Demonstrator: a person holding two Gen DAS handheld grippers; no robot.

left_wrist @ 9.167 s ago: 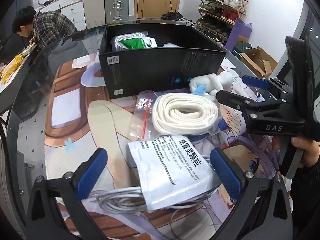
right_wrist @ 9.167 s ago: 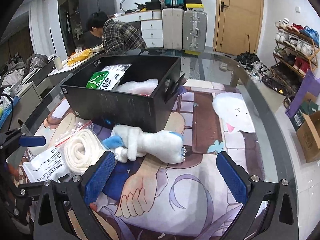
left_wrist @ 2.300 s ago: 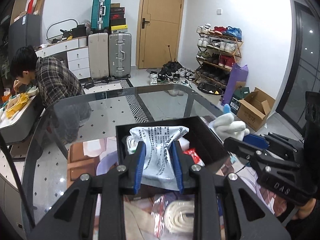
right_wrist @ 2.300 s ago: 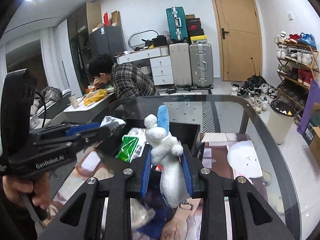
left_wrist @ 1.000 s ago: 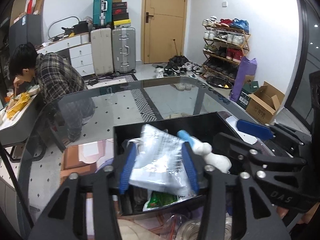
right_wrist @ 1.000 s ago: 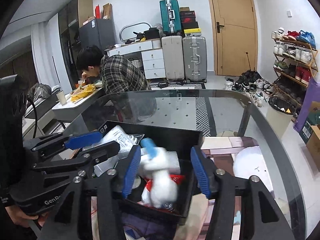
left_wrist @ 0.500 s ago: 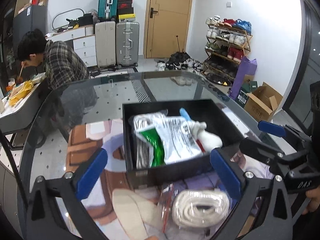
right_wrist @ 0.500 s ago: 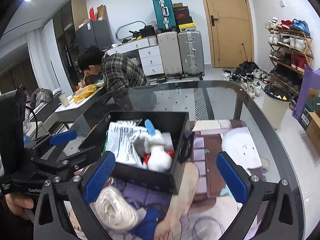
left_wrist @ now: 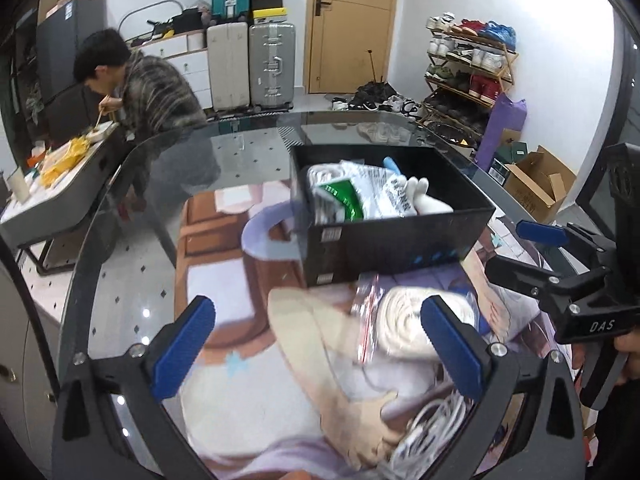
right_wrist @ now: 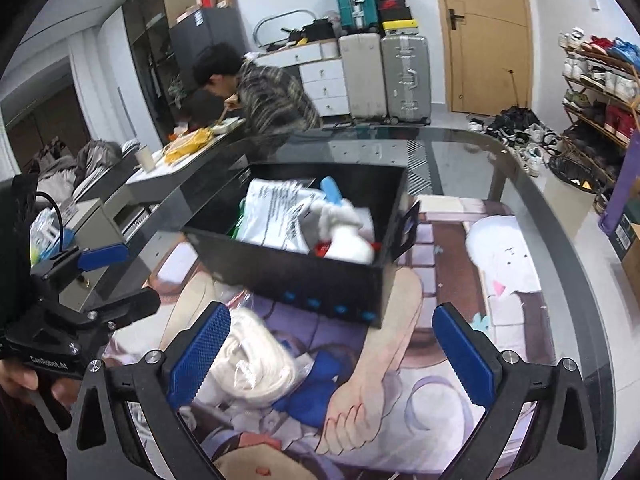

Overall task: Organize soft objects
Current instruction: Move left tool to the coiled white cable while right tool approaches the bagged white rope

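A black box (left_wrist: 396,240) (right_wrist: 304,268) stands on the table. In it lie a white printed pouch (left_wrist: 384,192) (right_wrist: 276,212), a white plush toy with a blue ear (left_wrist: 424,200) (right_wrist: 344,228) and a green-and-white pack (left_wrist: 340,200). A bagged coil of white rope (left_wrist: 412,328) (right_wrist: 256,360) lies in front of the box. A white cable bundle (left_wrist: 432,428) lies nearer me. My left gripper (left_wrist: 320,352) is open and empty, above the mat in front of the box. My right gripper (right_wrist: 332,356) is open and empty, over the rope's right side.
A printed mat (left_wrist: 248,312) (right_wrist: 504,264) covers the round glass table (left_wrist: 256,140). A person (right_wrist: 260,96) bends over a side table at the back left. Suitcases (right_wrist: 384,76), a shoe rack (right_wrist: 600,88) and cardboard boxes (left_wrist: 536,180) stand beyond the table.
Both grippers let go of the pouch and the plush toy into the box, opened wide, and have drawn back and down toward the rope coil.
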